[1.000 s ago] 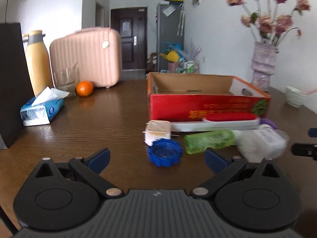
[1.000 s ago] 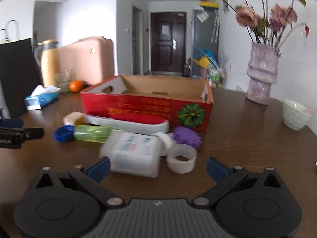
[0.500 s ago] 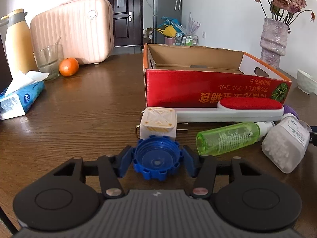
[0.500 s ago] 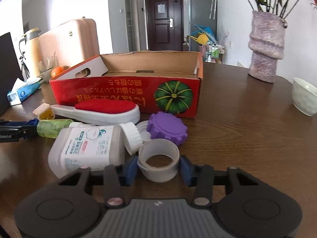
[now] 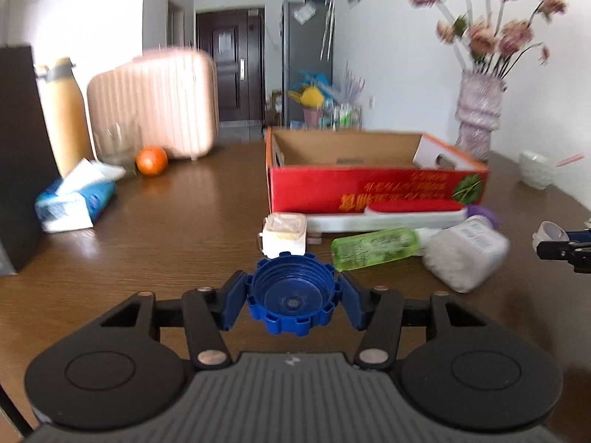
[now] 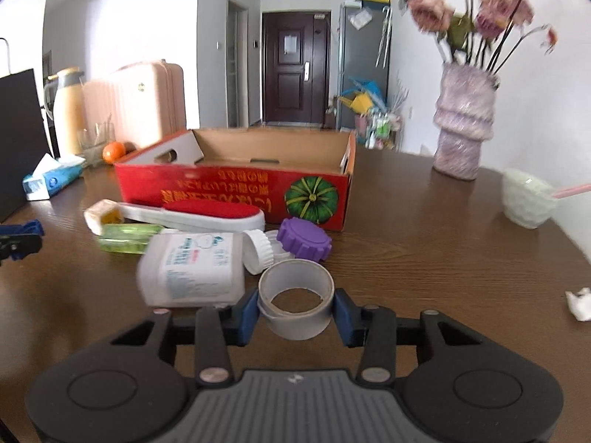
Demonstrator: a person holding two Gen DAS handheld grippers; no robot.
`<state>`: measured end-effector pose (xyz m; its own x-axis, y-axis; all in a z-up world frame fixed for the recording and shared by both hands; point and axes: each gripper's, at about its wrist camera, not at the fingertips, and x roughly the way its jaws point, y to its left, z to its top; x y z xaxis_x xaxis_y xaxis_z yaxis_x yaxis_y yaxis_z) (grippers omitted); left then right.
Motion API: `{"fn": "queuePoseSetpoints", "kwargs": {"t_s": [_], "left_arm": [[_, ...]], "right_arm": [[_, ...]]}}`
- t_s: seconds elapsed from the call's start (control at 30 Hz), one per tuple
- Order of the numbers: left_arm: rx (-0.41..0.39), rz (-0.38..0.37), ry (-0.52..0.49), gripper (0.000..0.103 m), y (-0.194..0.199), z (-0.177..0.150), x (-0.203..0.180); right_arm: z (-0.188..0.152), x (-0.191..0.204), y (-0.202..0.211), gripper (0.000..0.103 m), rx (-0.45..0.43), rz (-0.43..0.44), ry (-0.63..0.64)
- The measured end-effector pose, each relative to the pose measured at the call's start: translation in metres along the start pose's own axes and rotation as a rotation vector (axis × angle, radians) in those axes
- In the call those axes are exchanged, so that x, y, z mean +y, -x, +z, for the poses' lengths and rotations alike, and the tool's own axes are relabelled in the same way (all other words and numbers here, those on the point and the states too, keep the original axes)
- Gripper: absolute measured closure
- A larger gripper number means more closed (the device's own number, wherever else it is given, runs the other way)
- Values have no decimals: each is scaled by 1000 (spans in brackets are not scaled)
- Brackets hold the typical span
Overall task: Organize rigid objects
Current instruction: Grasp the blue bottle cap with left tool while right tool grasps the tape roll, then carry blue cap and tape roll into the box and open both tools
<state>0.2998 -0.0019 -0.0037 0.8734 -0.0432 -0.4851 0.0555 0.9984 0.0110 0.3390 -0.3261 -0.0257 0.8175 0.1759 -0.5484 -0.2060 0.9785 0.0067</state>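
My left gripper [image 5: 291, 301] is shut on a blue ridged cap [image 5: 292, 297] and holds it above the table. My right gripper [image 6: 295, 310] is shut on a grey tape roll [image 6: 295, 297], also lifted. An open red cardboard box [image 5: 369, 188] stands behind; it also shows in the right wrist view [image 6: 229, 188]. In front of it lie a red-and-white lint brush [image 5: 402, 214], a green bottle [image 5: 373, 249], a white jar [image 6: 192, 267], a purple cap [image 6: 304, 238] and a small white block [image 5: 284, 234].
A tissue pack [image 5: 74, 201], an orange [image 5: 151, 160], a glass [image 5: 116, 144], a yellow flask [image 5: 62, 110] and a pink case [image 5: 162, 103] stand at the left. A flower vase [image 6: 463, 125] and white bowl [image 6: 528, 199] stand at the right. A crumpled paper [image 6: 580, 302] lies near the right edge.
Both grippers closed on their objects half a second ago, the left on the blue cap, the right on the tape roll. Both have since risen with them.
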Motion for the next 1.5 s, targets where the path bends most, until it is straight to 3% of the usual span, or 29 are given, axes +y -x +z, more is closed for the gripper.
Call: {"fn": "queuePoseSetpoints", "kwargs": {"t_s": [0.2,0.37,0.63,0.87,1.13,1.5], "left_arm": [[-144,46,41,48,89,-10,-8],[-310,120,36,48,164,-31,-19],[-406,105,71,48,224,-52,-20],[-448,73,55,48,234,-53,-22],[-424,80,57,48,221,-54,-15],[-448,89,43,48,162,-2,-12]], "right_arm": [[-26,27,73,61,-98,18,22],[-57,59,134,61,-223,36,65],[-73,100,191,61,-318,84,95],[-78,111,209,61,-366,81,93],[-69,100,197,61,-375,59,45],[-24,73,163,61,-438,33,0]]}}
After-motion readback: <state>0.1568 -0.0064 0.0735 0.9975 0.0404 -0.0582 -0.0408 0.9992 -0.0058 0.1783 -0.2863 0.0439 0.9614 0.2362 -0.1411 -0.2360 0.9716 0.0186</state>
